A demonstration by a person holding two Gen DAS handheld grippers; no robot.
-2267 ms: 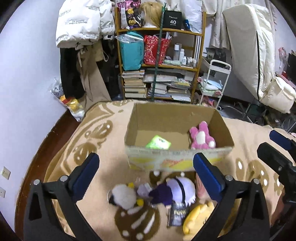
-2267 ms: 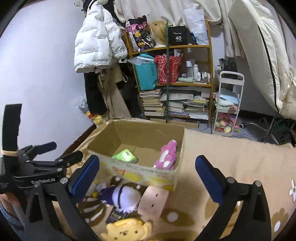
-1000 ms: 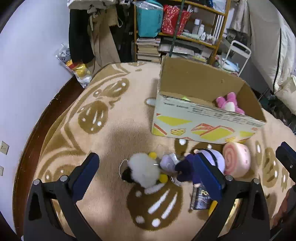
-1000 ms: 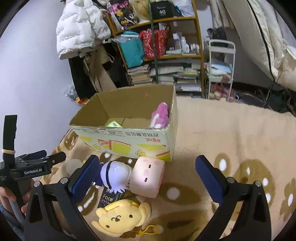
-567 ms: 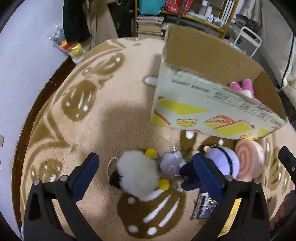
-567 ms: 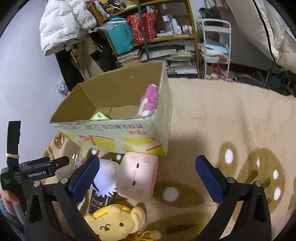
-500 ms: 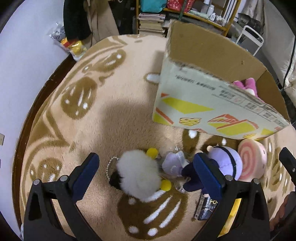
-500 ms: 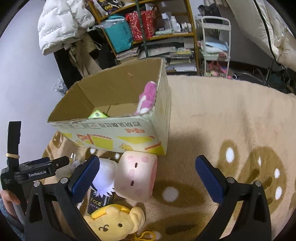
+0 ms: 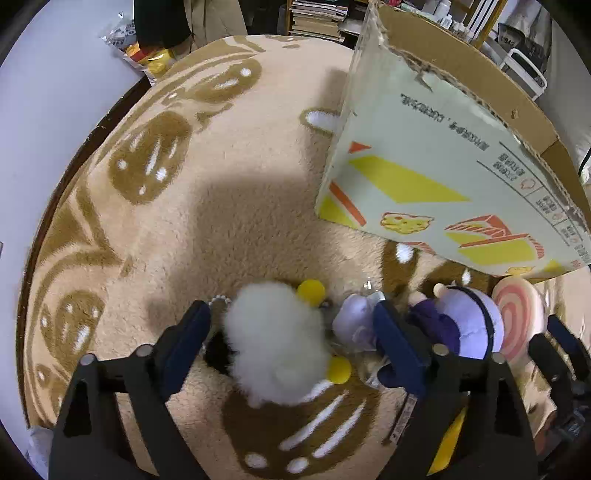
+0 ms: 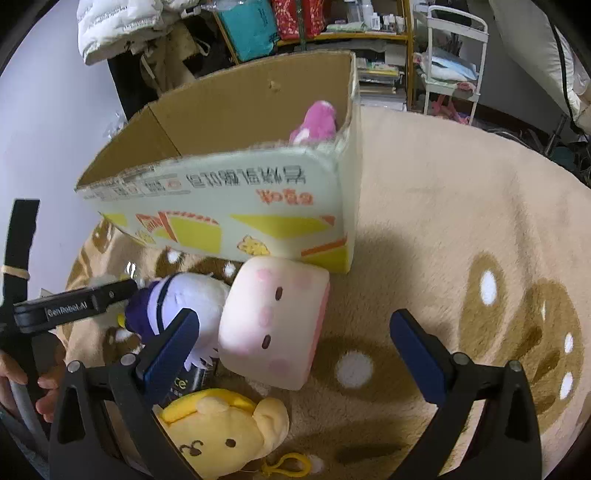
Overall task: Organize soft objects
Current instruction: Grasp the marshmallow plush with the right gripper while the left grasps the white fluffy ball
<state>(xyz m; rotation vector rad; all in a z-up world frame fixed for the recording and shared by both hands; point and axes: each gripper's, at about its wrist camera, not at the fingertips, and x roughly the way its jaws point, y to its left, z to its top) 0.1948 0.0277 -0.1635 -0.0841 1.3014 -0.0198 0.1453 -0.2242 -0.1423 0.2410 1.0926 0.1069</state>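
The white fluffy plush (image 9: 275, 341) with yellow pom-poms lies on the beige patterned blanket (image 9: 207, 206) in the lower centre of the left wrist view, directly between the two blue-padded fingers of the left gripper (image 9: 291, 345). Those fingers stand wide apart, one at each side of the plush; whether the pads touch its fur cannot be told. Just right of it sits a small lilac plush (image 9: 354, 319), partly behind the right-hand finger, and further right a purple-and-white doll plush (image 9: 465, 326) and the spiral end of a pink roll cushion (image 9: 517, 317).

In the right wrist view the pink roll cushion (image 10: 273, 321) fills the centre of the frame, its face side toward the camera, lying against the lower front of the cardboard box (image 10: 236, 218). It sits between the fingers of the right gripper (image 10: 291, 354), closer to the left-hand one; these fingers too are spread wide and hold nothing. The doll plush (image 10: 181, 299) touches the cushion's left side, and a yellow bear plush (image 10: 221, 432) with a keyring clip lies at the bottom centre, just below the cushion. A dark packet (image 10: 188, 380) shows between them.

The box occupies the upper half of both views, and a pink rabbit plush (image 10: 317, 123) shows above its front wall. Shelves (image 10: 332, 26) stand at the top of the frame.
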